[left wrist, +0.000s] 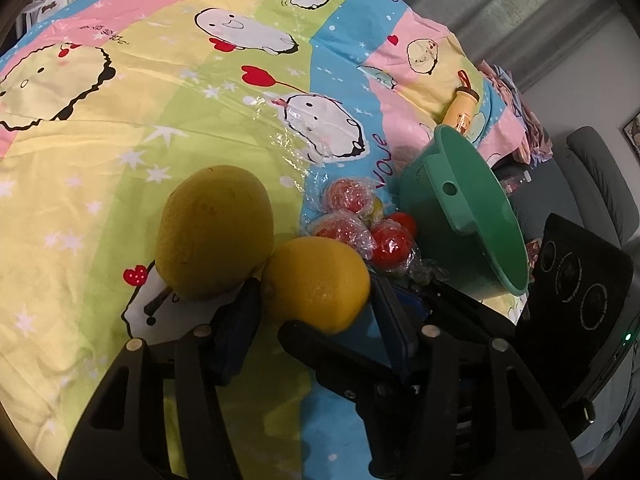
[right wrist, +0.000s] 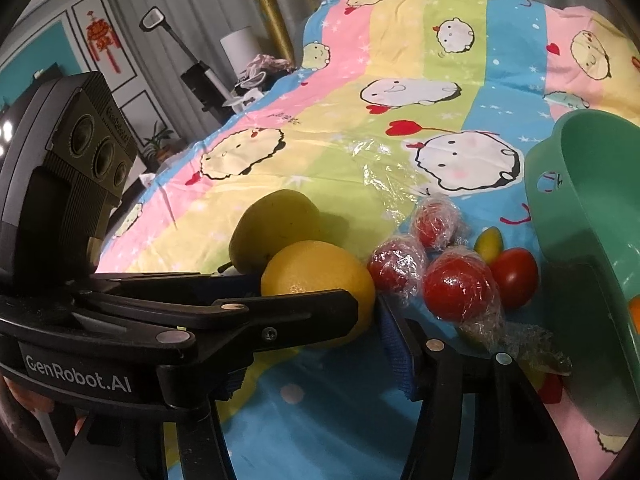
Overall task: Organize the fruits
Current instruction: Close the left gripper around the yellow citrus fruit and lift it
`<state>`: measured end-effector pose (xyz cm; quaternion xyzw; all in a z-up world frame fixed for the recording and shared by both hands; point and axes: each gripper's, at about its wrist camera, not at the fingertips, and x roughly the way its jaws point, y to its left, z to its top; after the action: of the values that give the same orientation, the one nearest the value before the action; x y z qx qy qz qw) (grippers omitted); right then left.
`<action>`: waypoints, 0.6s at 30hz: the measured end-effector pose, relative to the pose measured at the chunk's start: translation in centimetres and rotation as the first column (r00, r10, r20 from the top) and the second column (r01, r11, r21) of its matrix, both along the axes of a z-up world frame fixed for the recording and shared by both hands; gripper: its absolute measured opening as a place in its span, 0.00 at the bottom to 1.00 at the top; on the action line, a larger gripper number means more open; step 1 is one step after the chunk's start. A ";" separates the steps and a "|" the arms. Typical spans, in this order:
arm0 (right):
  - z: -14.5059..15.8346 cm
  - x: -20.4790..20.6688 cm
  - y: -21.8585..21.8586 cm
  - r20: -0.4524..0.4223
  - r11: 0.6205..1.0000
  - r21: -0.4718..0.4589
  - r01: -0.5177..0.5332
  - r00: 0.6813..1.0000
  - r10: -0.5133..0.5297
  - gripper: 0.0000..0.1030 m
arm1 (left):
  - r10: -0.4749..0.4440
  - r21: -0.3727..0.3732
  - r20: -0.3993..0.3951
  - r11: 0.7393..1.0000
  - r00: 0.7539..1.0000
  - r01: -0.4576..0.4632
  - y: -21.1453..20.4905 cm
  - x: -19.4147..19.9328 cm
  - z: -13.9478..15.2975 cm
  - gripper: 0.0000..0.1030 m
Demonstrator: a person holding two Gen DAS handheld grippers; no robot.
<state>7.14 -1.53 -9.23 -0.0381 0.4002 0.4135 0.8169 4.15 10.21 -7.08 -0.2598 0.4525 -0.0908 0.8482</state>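
A yellow lemon (left wrist: 316,276) (right wrist: 316,272) lies on the patterned cloth, touching a larger green-yellow pear (left wrist: 212,232) (right wrist: 276,226). My left gripper (left wrist: 315,294) has its blue pads pressed on the lemon's two sides. My right gripper (right wrist: 312,336) reaches in at the same lemon. Its right pad sits against the lemon's lower right edge, while its left fingertip is hidden behind the left gripper's finger. Right of the lemon lie film-wrapped red fruits (left wrist: 390,244) (right wrist: 460,282) and a bare tomato (right wrist: 516,276).
A green plastic basin (left wrist: 424,200) (right wrist: 592,184) stands tilted at the right, close to the red fruits, with something orange inside. A small yellow-green fruit (right wrist: 489,242) lies by the tomato. Loose cling film (right wrist: 384,164) rests on the cloth. A small bottle (left wrist: 460,112) lies behind the basin.
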 end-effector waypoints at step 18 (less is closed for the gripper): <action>3.0 -3.7 -3.5 0.050 0.995 0.079 0.067 0.996 -0.071 0.58 | -0.067 0.052 0.076 0.997 0.995 0.063 -3.3 -2.6 3.7 0.53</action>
<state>3.43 -5.04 -6.25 -0.0035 0.3634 0.3991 0.8418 1.58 6.89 -3.39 -0.2201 0.4297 -0.1173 0.8678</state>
